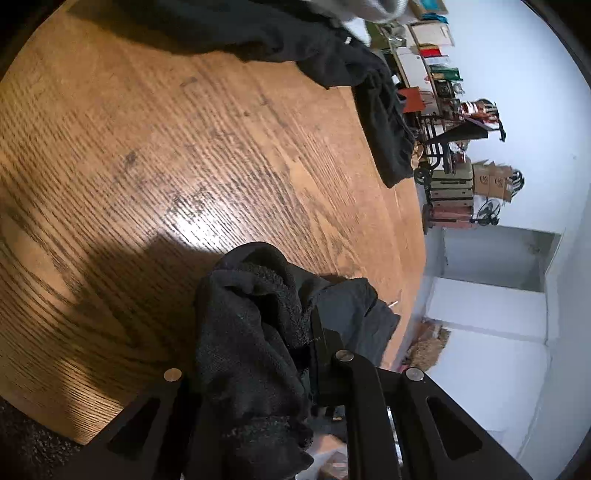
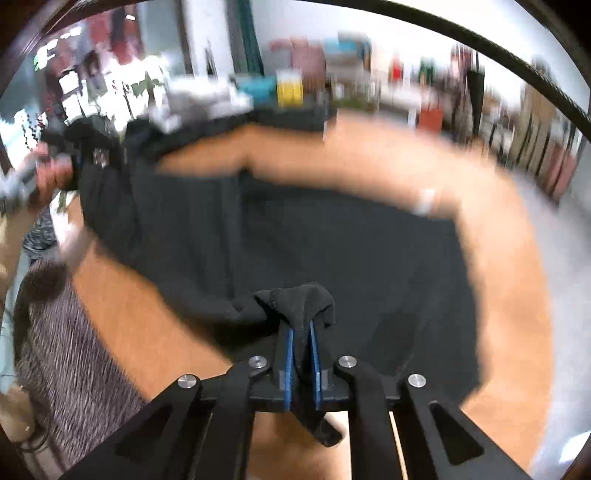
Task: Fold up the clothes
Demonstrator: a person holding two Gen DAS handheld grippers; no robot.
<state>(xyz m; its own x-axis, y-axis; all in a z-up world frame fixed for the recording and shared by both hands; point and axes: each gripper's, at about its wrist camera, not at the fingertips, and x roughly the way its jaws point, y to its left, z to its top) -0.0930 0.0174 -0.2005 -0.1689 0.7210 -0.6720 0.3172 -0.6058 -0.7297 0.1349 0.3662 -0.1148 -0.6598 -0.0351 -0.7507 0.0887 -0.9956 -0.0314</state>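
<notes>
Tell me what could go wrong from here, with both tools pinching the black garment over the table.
The right tool holds only a small bunched tip of the black garment; it may slip free under pull. The left tool grips a thick wad near the wooden table edge, so the fold could come out lopsided.

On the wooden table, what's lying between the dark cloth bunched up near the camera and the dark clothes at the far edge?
Nothing: in the left wrist view, only bare wooden table stretches between the bunched black cloth and the far dark clothes.
</notes>
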